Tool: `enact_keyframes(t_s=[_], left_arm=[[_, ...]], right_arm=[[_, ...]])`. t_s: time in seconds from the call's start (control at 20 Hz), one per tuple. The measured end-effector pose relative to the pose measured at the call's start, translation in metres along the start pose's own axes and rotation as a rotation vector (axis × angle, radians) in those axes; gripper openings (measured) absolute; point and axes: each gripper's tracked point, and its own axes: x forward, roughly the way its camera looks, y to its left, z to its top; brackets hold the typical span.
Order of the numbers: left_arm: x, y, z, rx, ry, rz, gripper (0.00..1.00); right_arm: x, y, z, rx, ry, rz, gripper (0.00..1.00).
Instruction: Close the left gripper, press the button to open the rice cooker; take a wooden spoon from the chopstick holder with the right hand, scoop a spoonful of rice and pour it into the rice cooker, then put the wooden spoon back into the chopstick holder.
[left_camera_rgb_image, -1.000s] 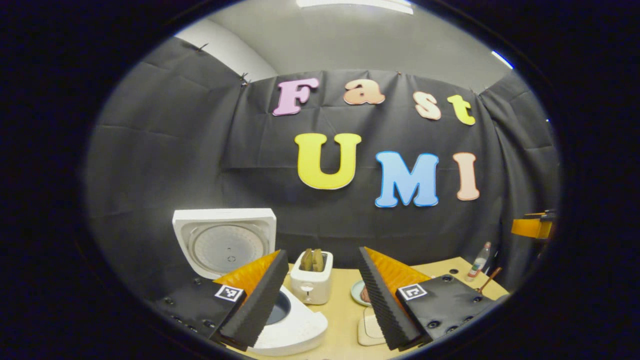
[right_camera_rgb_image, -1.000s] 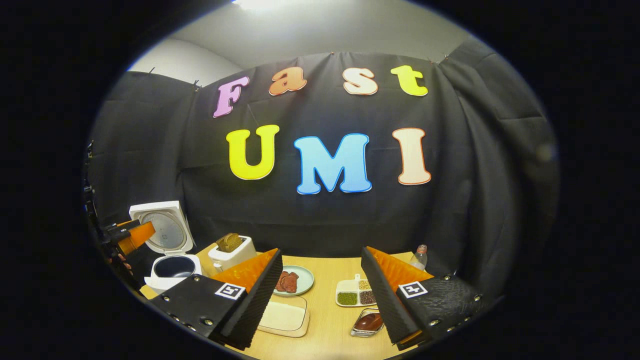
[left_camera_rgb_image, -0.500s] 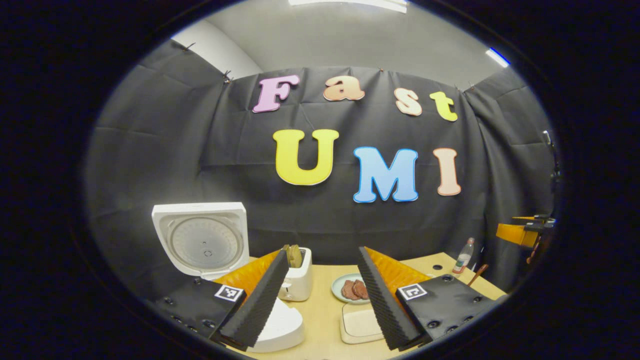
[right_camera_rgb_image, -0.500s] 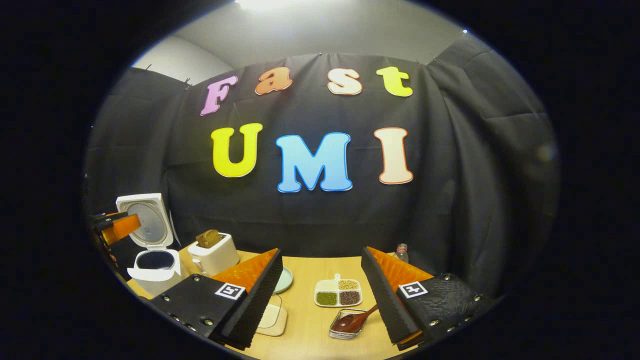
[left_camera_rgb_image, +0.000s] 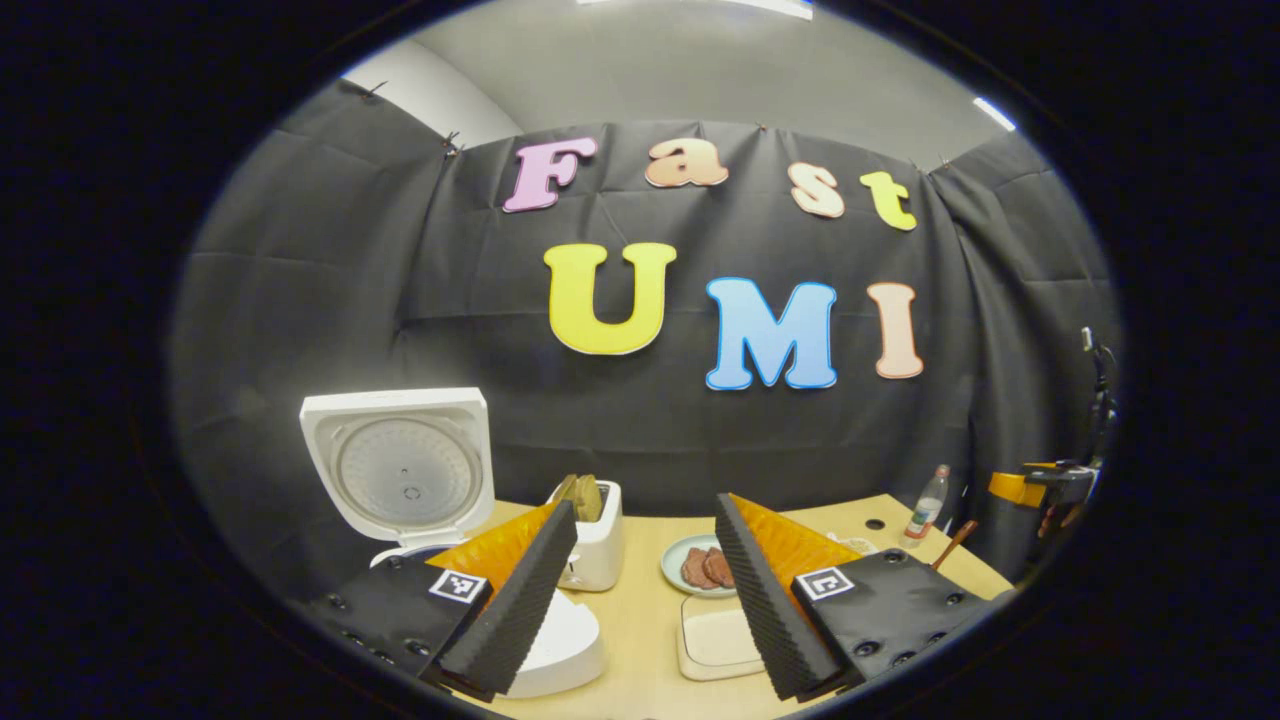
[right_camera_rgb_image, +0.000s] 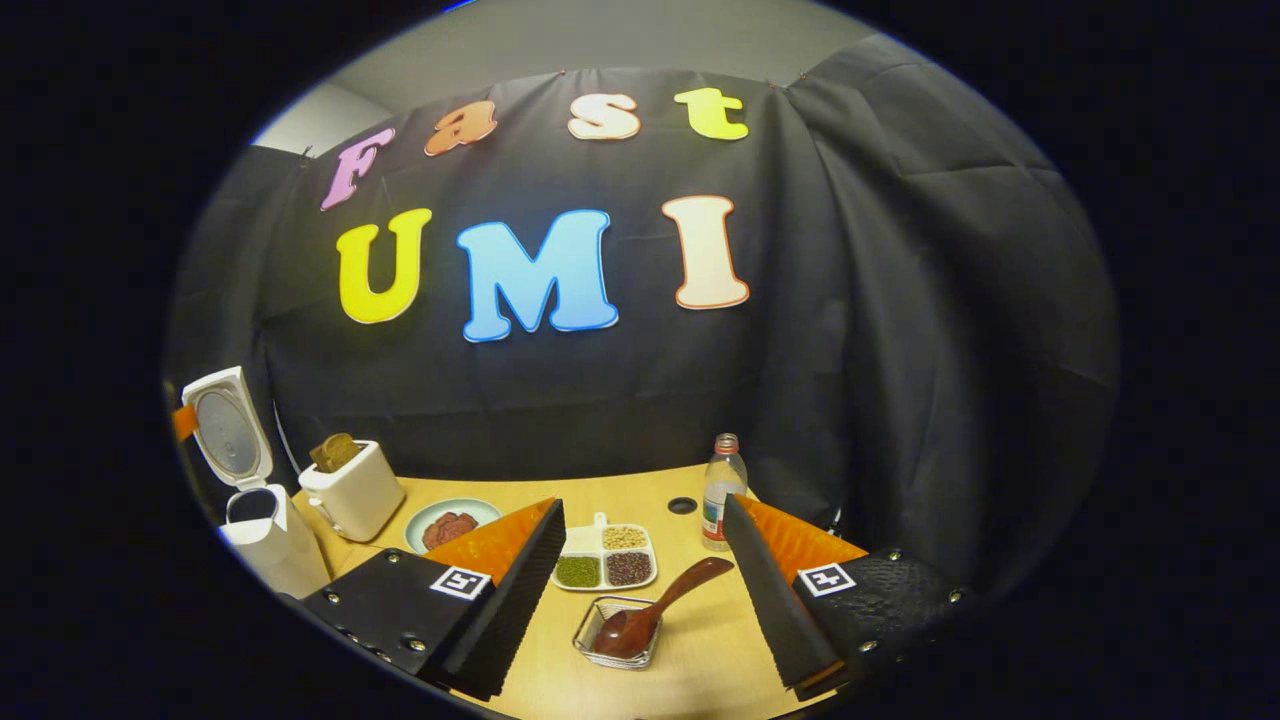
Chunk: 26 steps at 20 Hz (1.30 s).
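Wooden spoon (right_camera_rgb_image: 650, 610) in metal holder (right_camera_rgb_image: 617, 632), grain tray (right_camera_rgb_image: 604, 558) and bottle (right_camera_rgb_image: 722, 492) just behind.

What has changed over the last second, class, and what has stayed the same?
The right gripper has swung right, bringing the wooden spoon in its holder between its open fingers. The left gripper backed off slightly from the rice cooker. Nothing was gripped; the lid stays open.

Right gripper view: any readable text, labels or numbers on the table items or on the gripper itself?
No text can be read.
Bottle: it has a label band, too small and blurred to read.
Right gripper: a square black-and-white marker behind each finger, a pattern and not words.
Rice cooker, toaster, divided dish: no lettering visible.
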Motion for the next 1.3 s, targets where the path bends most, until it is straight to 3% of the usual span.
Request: enact_keyframes(t_s=[0.35,0.7,0.9,0.95,1.05,1.15,1.3], left_arm=[[0.003,-0.007,-0.005,0.011,0.029,0.011,0.97],[0.013,-0.018,-0.005,0.031,0.049,0.018,0.96],[0.015,-0.026,-0.004,0.022,0.051,0.012,0.96],[0.016,-0.025,-0.004,0.024,0.054,0.016,0.96],[0.016,-0.024,-0.005,0.025,0.056,0.023,0.96],[0.016,-0.022,-0.006,0.022,0.055,0.027,0.96],[0.014,-0.022,-0.003,0.01,0.048,0.021,0.96]], right_arm=[[0.056,-0.032,-0.066,0.139,0.123,-0.036,0.96],[0.1,-0.034,-0.113,0.236,0.235,-0.024,0.97],[0.119,-0.025,-0.128,0.245,0.283,-0.001,0.82],[0.121,-0.025,-0.129,0.247,0.292,-0.003,0.72],[0.121,-0.019,-0.122,0.316,0.296,0.028,0.37],[0.117,-0.008,-0.12,0.363,0.315,0.054,0.23],[0.111,0.007,-0.114,0.316,0.308,0.063,0.11]])
